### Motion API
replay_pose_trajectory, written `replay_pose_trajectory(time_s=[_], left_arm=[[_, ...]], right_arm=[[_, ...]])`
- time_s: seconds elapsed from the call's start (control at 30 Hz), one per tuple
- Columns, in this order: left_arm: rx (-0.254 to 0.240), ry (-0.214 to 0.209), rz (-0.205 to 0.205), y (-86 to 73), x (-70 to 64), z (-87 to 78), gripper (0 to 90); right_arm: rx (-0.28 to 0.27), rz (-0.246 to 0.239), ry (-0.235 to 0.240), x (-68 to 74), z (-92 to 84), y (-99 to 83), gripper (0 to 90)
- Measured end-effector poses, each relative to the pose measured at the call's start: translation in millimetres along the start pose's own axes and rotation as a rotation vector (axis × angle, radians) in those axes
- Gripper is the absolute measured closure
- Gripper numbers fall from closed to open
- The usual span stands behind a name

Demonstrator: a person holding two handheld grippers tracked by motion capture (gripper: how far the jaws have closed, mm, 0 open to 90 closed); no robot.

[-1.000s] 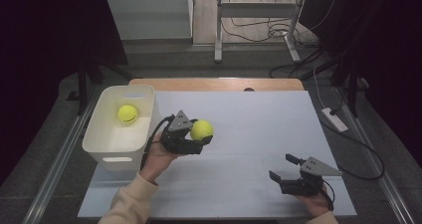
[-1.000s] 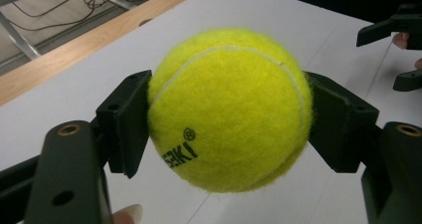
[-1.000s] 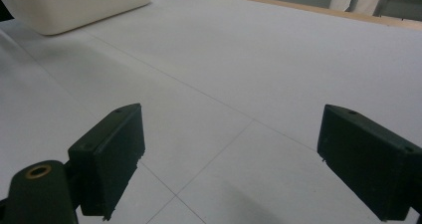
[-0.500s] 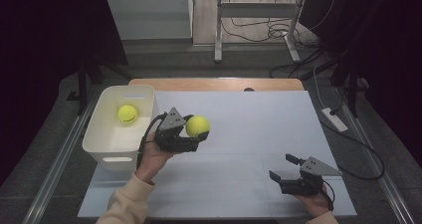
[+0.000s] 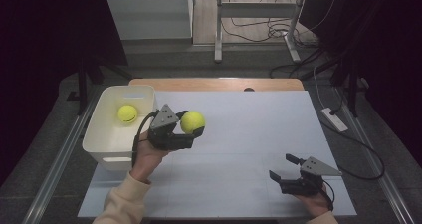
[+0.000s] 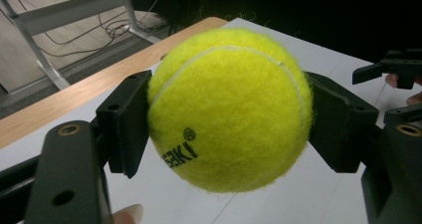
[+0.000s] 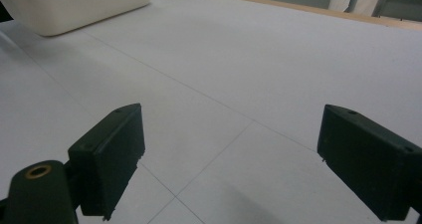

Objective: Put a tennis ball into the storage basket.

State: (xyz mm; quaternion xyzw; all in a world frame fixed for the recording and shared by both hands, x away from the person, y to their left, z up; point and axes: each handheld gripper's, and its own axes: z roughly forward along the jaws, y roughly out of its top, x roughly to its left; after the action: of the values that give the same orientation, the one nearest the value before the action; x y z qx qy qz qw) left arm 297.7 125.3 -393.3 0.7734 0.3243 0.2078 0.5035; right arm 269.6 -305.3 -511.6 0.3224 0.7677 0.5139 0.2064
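Yellow tennis ball (image 6: 229, 109) clamped between left gripper (image 5: 191, 133) jaws, off table

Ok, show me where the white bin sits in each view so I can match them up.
High view: the white bin sits at the table's left edge, one tennis ball inside.
Left gripper view: not in it.
Right gripper view: its lower wall fills the top left corner.
Shared landmark: the white table top under it.

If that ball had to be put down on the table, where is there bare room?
Nearly everywhere: the white table top is bare between the bin and the right gripper, and beyond both. It is crowded by the bin, where the left gripper holds the ball.
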Motion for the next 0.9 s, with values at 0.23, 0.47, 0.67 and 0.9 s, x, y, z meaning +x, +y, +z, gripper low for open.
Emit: replay_pose_trajectory(time_s=[0.23, 0.47, 0.67, 0.9], left_arm=[[-0.032, 0.014, -0.006, 5.0, 3.1, -9.8, 26.5], [-0.051, 0.027, -0.006, 8.9, 5.5, -18.9, 26.5], [-0.061, 0.035, -0.02, 8.3, 8.9, -23.8, 26.5], [-0.068, 0.06, -0.035, 10.7, 14.6, -30.8, 26.5]], right_arm=[[0.001, 0.0, 0.0, 0.0, 0.2, 0.1, 11.2], [0.003, -0.001, 0.001, 0.0, 0.3, 0.0, 11.2], [0.006, 0.002, 0.004, 0.4, 1.0, -0.1, 11.2], [0.005, 0.0, 0.007, 0.7, 0.9, 0.5, 11.2]])
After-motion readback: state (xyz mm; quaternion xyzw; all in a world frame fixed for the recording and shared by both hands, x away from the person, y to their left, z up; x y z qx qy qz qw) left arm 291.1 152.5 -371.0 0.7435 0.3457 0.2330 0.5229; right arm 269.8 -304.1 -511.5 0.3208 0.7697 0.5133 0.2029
